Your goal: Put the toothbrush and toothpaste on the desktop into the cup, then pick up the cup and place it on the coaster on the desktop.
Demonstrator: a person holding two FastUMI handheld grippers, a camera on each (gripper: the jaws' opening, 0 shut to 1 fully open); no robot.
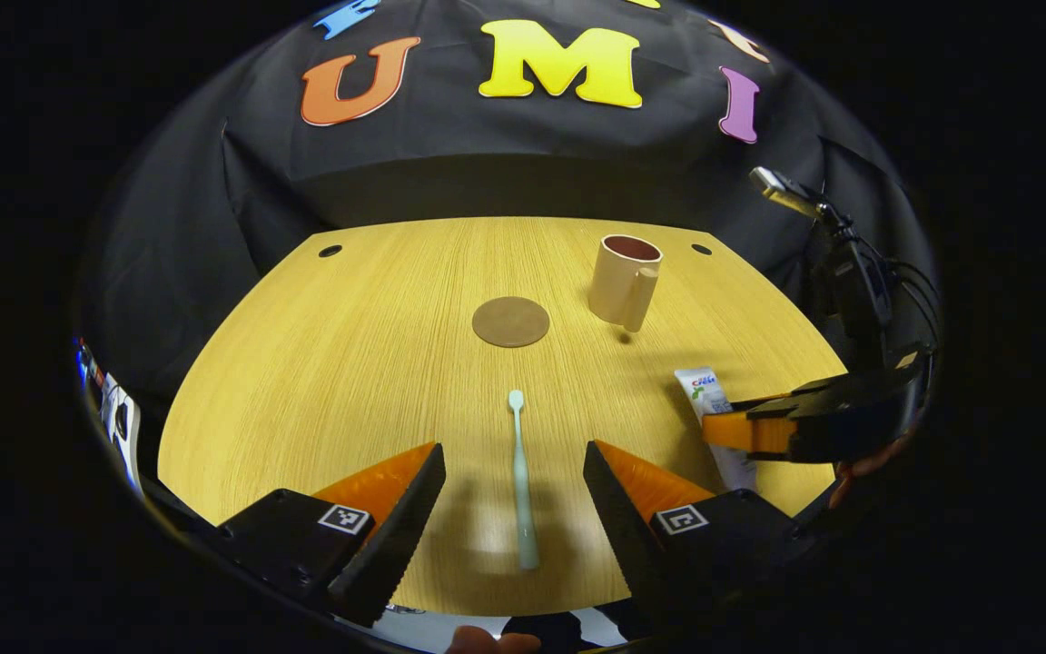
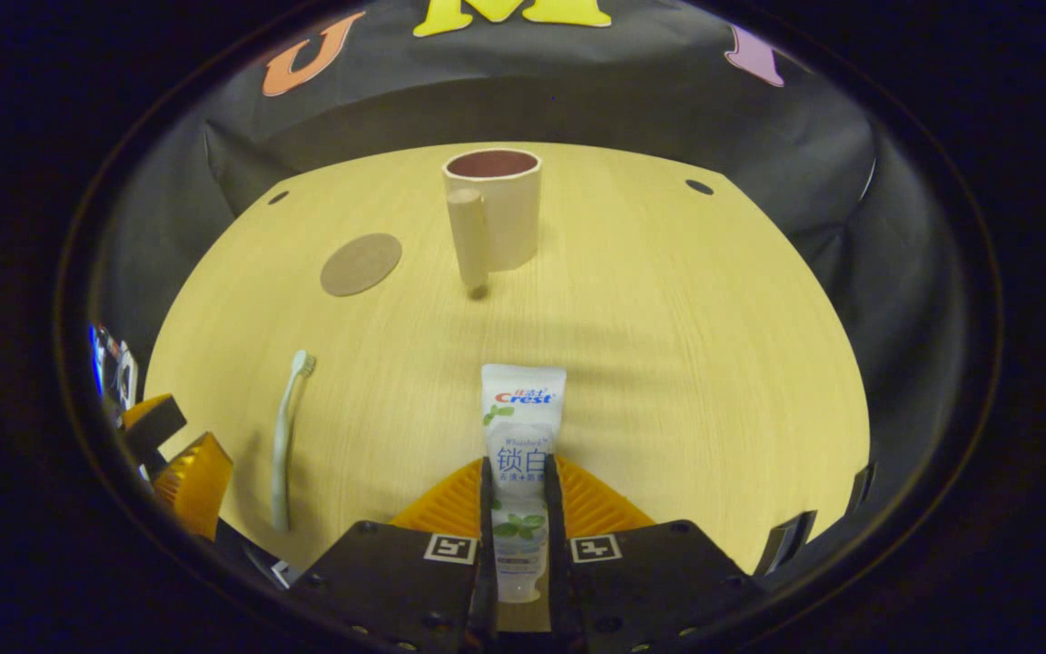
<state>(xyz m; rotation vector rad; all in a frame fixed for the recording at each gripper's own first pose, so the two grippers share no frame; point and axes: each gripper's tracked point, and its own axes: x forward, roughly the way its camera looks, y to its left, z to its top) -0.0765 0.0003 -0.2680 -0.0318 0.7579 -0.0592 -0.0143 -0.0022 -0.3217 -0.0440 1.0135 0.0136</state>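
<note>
Toothpaste (image 2: 521,436) lies flat on the wooden desk (image 2: 668,363), cap end toward the camera in the right gripper view; the right gripper (image 2: 518,509) is clenched on its lower half, both fingers pressed against the tube's sides; the tube's flat end points toward the cup; in the left gripper view the same tube (image 1: 709,392) sits at the desk's right edge with the right gripper (image 1: 730,429) over it, held by a hand partly seen beneath.

Toothbrush (image 1: 519,472) lies flat on the desk, bristle head away from the camera, handle end nearest; the left gripper (image 1: 514,490) stands released, jaws wide apart, one finger on either side of the handle and touching neither side; in the right gripper view the toothbrush (image 2: 285,445) lies well left of the toothpaste.

Cup (image 1: 625,280) stands upright farther back, handle toward the cameras, apart from both items; round brown coaster (image 1: 511,322) lies flat just left of it, bare.
</note>
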